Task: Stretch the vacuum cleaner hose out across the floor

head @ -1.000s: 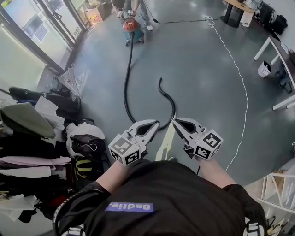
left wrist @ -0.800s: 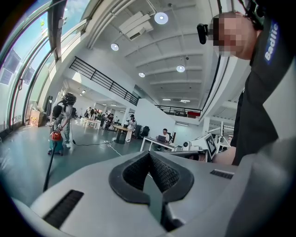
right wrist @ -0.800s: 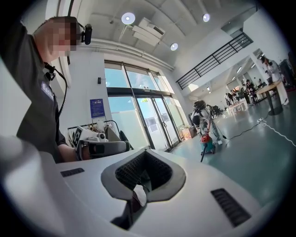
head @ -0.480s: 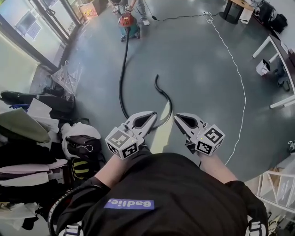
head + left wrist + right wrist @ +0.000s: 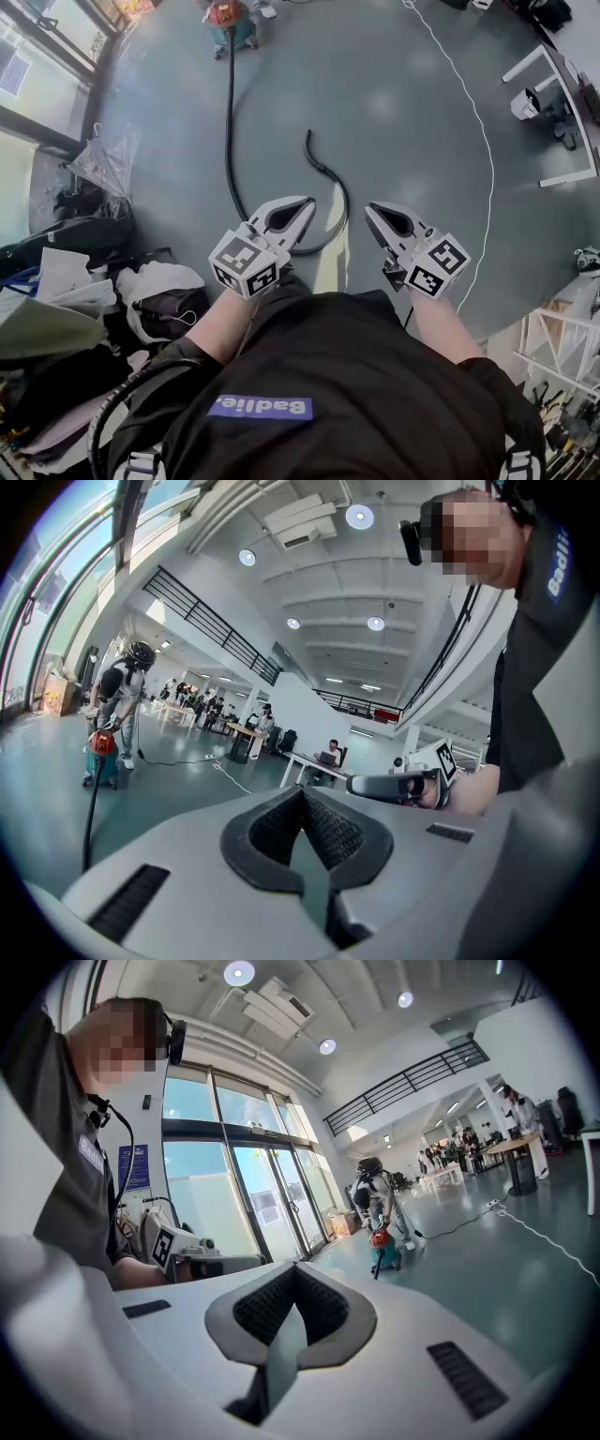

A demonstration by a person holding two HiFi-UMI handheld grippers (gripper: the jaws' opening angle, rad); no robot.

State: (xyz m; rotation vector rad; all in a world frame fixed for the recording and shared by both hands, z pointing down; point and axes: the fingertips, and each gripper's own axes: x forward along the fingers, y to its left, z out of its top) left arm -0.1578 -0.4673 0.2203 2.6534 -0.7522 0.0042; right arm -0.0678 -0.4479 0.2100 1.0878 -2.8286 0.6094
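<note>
Head view: black hose [image 5: 228, 131] loops on glossy floor [image 5: 403, 122]; left gripper [image 5: 306, 203], right gripper [image 5: 372, 210] closed.

Glossy grey-green floor [image 5: 403, 112], broad and open, soft lamp reflections across it. Thin white cable [image 5: 491, 169] in long curve over floor at right. White table [image 5: 562, 84] and small white bin [image 5: 525, 103] near right edge. Heap of bags and clothes [image 5: 150, 295] along left side, clear plastic bag [image 5: 98, 159] beyond it. Tall glass doors [image 5: 267, 1204], daylight behind. High white ceiling with round recessed lamps [image 5: 359, 516]. Black-railed balcony [image 5: 216, 621] along upper wall. Distant desks [image 5: 309, 761], people seated there.
</note>
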